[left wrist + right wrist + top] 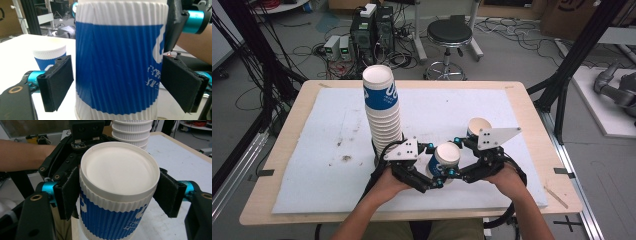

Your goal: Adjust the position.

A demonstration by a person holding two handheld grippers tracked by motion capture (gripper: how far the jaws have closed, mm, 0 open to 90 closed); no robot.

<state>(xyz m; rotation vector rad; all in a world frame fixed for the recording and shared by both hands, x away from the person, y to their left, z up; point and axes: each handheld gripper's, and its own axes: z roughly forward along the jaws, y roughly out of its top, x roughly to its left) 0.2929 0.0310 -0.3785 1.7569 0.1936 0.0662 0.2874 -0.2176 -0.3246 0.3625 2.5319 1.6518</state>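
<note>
Cup (446, 156) sits between both sets of tongs near the front middle of the tabletop (312, 165), beside the tall stack (382, 112). Right tongs (119, 192) press its ribbed wall just under the rim, holding it. Left tongs (120, 85) stand wide, pads flanking the blue band with gaps on each side. Risk, as I judge it: two grips meeting on thin paper could dent the wall, or a sideways pull could topple the stack. A second cup (478, 127) stands behind.

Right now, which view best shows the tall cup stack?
The high view: the whole cup stack stands upright on the white mat, full height visible. The right gripper view catches its rims behind the held cup.
</note>
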